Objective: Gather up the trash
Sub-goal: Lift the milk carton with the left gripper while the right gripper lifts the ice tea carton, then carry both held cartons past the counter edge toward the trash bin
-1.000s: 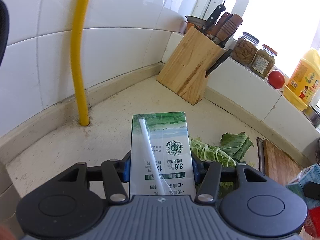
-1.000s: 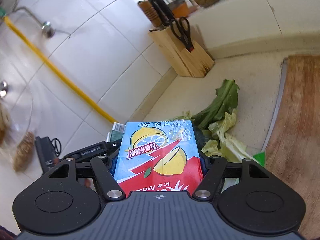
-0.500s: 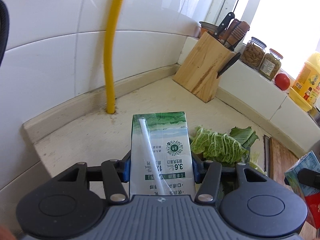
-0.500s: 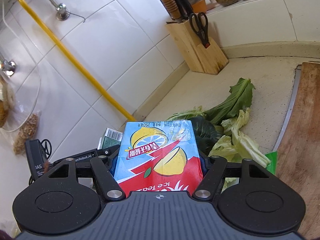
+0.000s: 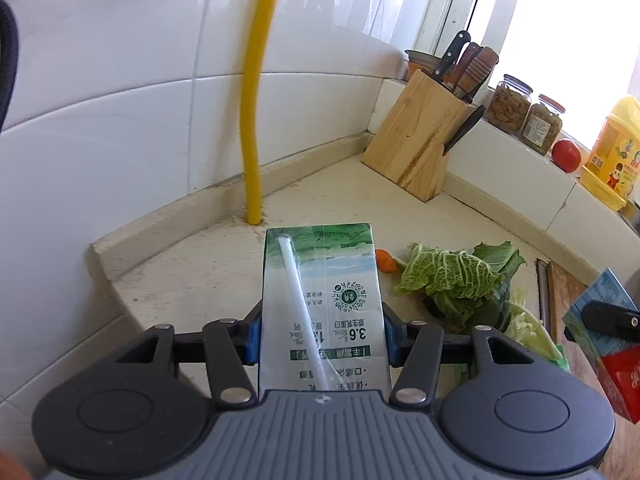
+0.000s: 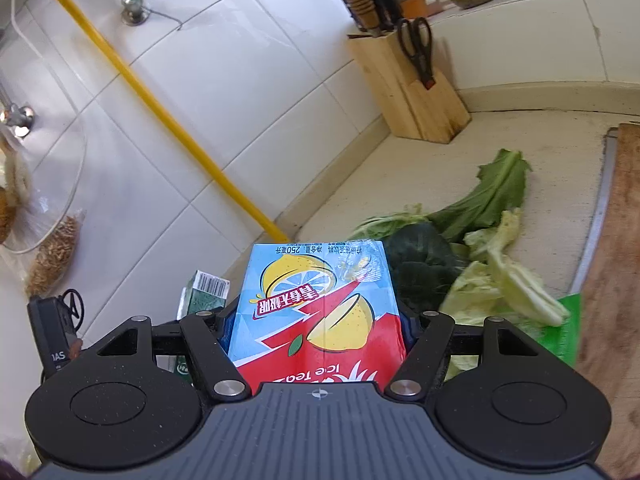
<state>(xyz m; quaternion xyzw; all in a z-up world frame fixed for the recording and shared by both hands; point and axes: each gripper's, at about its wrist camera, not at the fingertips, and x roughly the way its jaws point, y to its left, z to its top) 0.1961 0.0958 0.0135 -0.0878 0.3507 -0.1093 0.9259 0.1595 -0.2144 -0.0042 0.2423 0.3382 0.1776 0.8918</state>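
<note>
Both cameras peer forward from close above the table (image 5: 208, 280), sharing the greens (image 5: 452, 280) (image 6: 492, 204) and knife block (image 5: 420, 148) (image 6: 412, 92).

ice tea carton (image 6: 320, 312) base hidden — oil bottle (image 5: 614, 152) cut off

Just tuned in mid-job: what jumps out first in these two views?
Each hand's tongs grip a drink carton: the left tongs hold a green milk carton, the right tongs a lemon ice tea carton. Beyond them, loose cabbage leaves litter the counter, near a knife block in the corner.
</note>
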